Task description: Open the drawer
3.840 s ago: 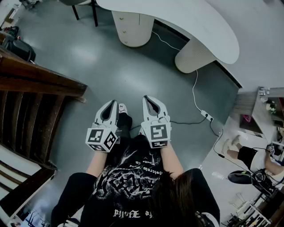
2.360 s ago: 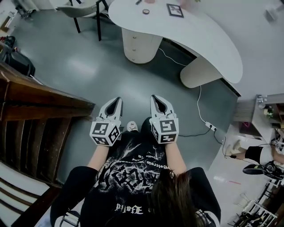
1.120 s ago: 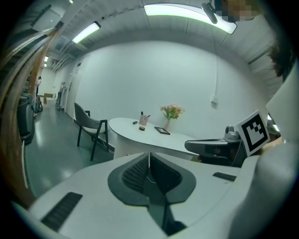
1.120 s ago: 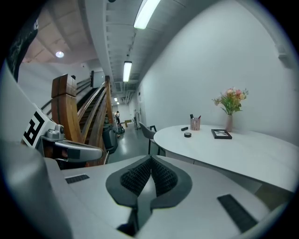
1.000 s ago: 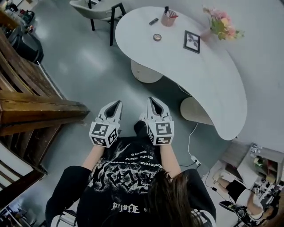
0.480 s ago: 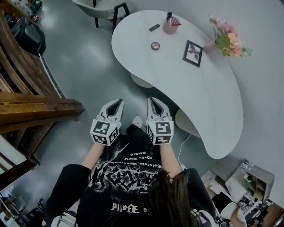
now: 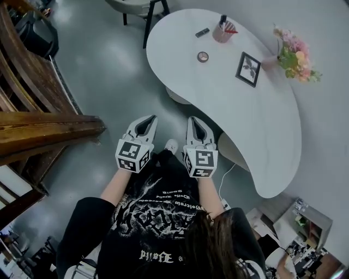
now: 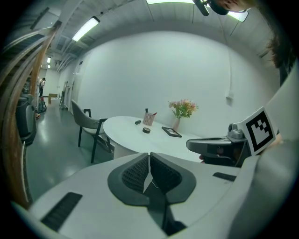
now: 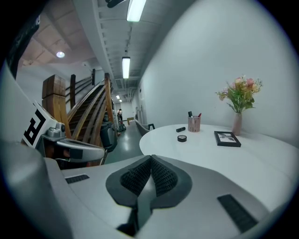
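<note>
No drawer front shows in any view. A white curved desk (image 7: pixel 256 125) lies ahead and to the right, with its rounded pedestal (image 7: pixel 175 98) peeking out under the near edge. My left gripper (image 7: pixel 148 119) and right gripper (image 7: pixel 196 121) are held side by side over the grey floor, short of the desk. Both are shut with nothing between the pads. The left gripper view shows shut jaws (image 8: pixel 149 157) aimed at the desk (image 8: pixel 135 133); the right gripper view shows the same (image 9: pixel 150 161), with the desk top (image 9: pixel 219 154) on its right.
On the desk stand a pen cup (image 7: pixel 222 31), a tape roll (image 7: pixel 203 56), a picture frame (image 7: pixel 248 69) and a vase of flowers (image 7: pixel 294 52). A chair (image 7: pixel 139 6) stands at the desk's far end. A wooden staircase (image 7: pixel 38 131) fills the left side.
The desk has come nearer and shifted rightward in the head view as the person walked toward it. Both grippers stay shut and side by side.
</note>
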The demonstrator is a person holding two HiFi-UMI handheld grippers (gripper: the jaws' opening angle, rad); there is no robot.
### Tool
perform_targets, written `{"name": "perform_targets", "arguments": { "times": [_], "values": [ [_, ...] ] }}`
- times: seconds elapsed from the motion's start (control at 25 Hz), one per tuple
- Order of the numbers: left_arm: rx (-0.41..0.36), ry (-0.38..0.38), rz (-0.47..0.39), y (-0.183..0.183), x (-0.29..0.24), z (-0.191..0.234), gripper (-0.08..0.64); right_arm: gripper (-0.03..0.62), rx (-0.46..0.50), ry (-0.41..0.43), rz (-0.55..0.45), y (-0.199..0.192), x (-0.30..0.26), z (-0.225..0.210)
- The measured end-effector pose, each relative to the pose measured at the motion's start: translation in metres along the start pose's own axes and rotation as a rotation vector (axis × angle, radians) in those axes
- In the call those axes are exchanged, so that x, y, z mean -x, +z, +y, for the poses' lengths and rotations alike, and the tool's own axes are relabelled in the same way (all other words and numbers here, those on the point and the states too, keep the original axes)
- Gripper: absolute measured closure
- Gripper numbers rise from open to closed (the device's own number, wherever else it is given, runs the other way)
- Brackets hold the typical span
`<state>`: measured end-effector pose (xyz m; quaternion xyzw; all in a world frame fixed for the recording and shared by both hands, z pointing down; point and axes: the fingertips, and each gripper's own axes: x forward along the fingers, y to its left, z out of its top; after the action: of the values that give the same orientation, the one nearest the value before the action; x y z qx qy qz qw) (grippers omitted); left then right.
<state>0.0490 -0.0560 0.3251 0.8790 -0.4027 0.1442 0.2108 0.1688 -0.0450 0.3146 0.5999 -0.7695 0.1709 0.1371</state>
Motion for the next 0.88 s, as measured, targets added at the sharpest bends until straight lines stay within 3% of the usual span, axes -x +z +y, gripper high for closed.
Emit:
{"name": "perform_targets", "arguments": {
  "times": [0.24,0.48,0.88],
  "values": [
    [-0.035,-0.040,0.019,-0.005,0.000,0.020,0.531,0.568,-0.030,-0.108,-0.030,-0.002,-0.003,0.011],
    [-0.058,-0.050,0.039,-0.022,-0.013,0.042,0.531,0.568,-0.032,-0.115,-0.029,-0.019,-0.017,0.028],
    [-0.093,-0.045,-0.005,-0.055,-0.058,0.085,0.531,0.568,-0.017,-0.161,-0.031,-0.062,-0.063,0.026]
  ]
}}
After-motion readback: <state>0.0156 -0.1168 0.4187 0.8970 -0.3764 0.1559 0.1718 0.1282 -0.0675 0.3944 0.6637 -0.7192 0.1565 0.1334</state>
